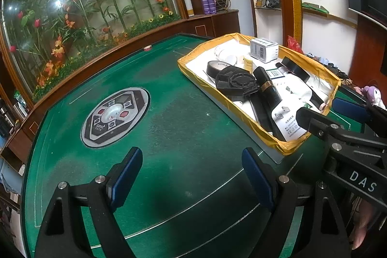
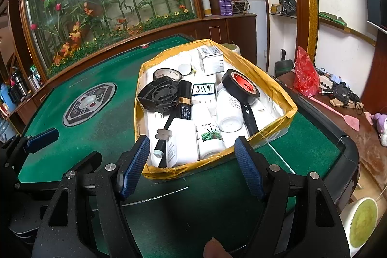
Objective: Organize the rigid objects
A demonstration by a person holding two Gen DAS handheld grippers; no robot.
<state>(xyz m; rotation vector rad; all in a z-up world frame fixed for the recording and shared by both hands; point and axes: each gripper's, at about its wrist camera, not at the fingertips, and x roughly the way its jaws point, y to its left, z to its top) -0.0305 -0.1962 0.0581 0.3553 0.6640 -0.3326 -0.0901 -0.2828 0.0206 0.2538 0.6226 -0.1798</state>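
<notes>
Both grippers hung empty as I watched. Biggest thing first: the green table, with the yellow-taped box sitting on its right part. I had the left gripper out left of the box, over bare felt, jaws spread wide with nothing between them. The right gripper hovered just short of the box's near rim, jaws likewise wide apart and clear of everything.

Inside the box, a jumble: a black fan housing at the left side, a black tape roll with a red core toward the right, a white bottle between them, and a white bottle with a green label nearest the rim. I reckoned that last one was the easy first pick: come down over the rim, square the pads across its body, avoid nudging the neighbours.
</notes>
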